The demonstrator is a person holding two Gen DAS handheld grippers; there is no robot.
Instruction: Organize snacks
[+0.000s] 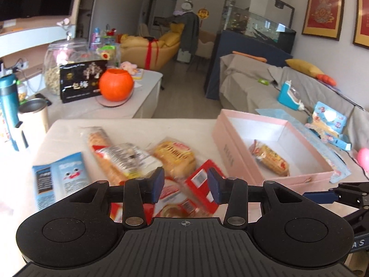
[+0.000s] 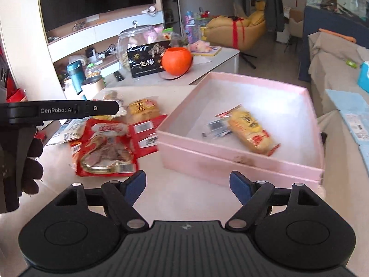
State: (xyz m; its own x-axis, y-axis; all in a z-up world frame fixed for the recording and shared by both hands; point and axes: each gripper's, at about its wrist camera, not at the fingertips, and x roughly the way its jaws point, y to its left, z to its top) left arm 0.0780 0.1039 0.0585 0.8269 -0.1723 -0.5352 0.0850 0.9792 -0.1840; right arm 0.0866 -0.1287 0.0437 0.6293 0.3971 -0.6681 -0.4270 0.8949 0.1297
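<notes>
Inside matte pink cardboard box [image 2: 242,161], 1 crinkly yellow snack packet [image 2: 250,130].

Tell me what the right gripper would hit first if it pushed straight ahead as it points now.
Likely the near wall of the pink box. The right gripper is open and empty over bare table, with that wall directly ahead. Depth is hard to judge, so height could matter.

An open pink box [image 2: 239,161] held one yellow-and-red snack packet [image 2: 251,131] lying flat; beside it, more snack packets [image 2: 103,147] lay heaped on the table.
</notes>
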